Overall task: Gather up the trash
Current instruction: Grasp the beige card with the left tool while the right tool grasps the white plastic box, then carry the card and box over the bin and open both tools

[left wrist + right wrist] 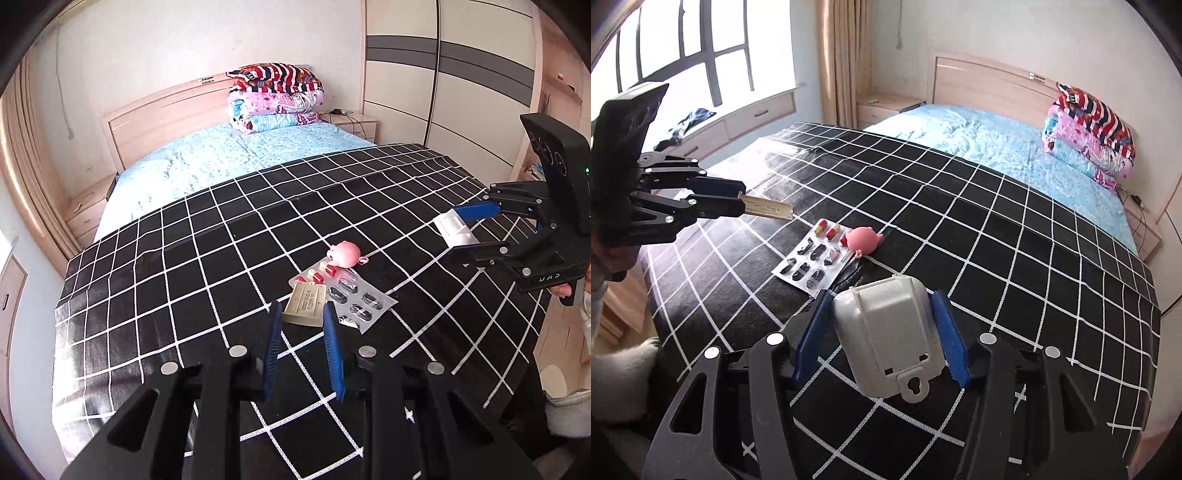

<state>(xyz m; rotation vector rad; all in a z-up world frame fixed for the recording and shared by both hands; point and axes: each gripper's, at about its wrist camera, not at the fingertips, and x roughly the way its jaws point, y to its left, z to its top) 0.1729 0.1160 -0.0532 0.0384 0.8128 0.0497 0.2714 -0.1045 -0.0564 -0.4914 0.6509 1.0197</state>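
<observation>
Bedroom with wardrobe [461, 92], window [683, 44] and bed [229, 155]; the checked cloth [258, 240] over its foot looked soft, so pressing down would sink. Right gripper [882, 332] was clamped across the sides of a grey plastic case [886, 332], judged light, rigid, slippery. Left gripper [301, 332] was clamped on a small flat card box [306, 304], judged light, crushable. Blister pack [812, 258], thin and crinkly, lay on the cloth, touching a pink toy [866, 240]; best pinched at an edge.
</observation>
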